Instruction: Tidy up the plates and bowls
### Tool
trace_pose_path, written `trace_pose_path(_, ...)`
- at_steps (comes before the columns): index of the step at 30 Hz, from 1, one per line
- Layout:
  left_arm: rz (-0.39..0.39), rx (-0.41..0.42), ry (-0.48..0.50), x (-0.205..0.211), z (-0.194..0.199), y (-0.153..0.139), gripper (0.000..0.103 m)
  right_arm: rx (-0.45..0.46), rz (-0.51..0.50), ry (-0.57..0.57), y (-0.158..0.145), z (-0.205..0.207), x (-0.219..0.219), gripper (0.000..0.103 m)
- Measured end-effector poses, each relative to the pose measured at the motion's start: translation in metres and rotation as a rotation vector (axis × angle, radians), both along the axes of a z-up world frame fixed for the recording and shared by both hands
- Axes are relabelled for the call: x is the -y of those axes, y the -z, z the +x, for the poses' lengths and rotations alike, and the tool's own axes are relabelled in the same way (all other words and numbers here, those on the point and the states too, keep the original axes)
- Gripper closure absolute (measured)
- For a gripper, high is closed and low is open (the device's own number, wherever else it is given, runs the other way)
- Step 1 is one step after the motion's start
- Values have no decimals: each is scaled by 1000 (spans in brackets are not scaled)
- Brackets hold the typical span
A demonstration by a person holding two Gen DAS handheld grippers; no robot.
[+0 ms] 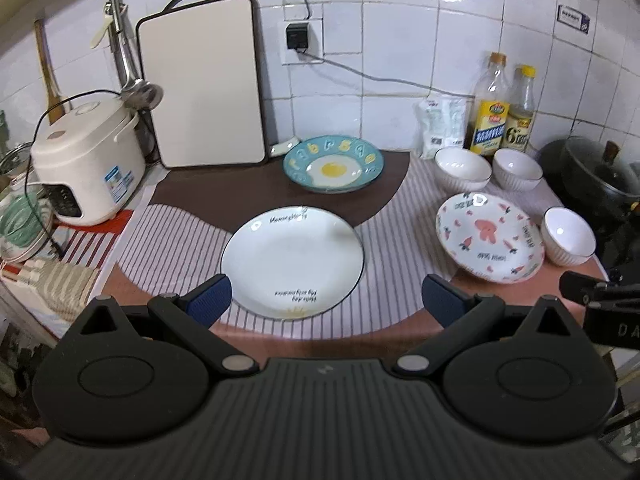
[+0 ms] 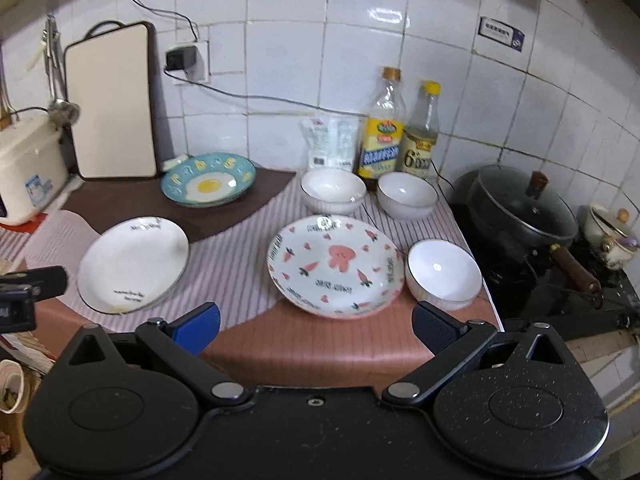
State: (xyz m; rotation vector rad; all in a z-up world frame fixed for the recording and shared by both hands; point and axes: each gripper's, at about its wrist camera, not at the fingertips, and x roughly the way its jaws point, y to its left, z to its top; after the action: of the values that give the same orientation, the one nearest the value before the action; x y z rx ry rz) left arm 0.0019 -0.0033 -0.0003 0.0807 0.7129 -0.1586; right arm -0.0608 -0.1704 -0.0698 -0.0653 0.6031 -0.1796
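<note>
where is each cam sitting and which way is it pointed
Left wrist: on the left hand-held gripper, open, facing the tiled wall over the white plate; the right gripper's tip shows at the right edge.
Right wrist: on the right hand-held gripper, open, aimed at the carrot plate and the near bowl; the left gripper's tip shows at the left edge.
Shared: both plates, the egg plate, the bowls, bottles.

3 plates (image 1: 292, 262) left, bowls (image 1: 463, 169) right/behind.
</note>
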Motion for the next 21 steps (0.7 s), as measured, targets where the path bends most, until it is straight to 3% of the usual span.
trace_pose_path(5,-47,2,-5,-16,17,-8,3,74,11,-77,-4,1,-6,0)
trace_pose_path(8,-71,19,12,-31,25,-6,4,121,-5,-99,10,8,-15,0)
trace_pose_path(12,-43,46,-21,-52,39,7,4,204,36,-182,34,21,-21,0)
trace_pose_path(21,22,23,-48,-86,83,54,4,137,154,-343,64,92,-40,0)
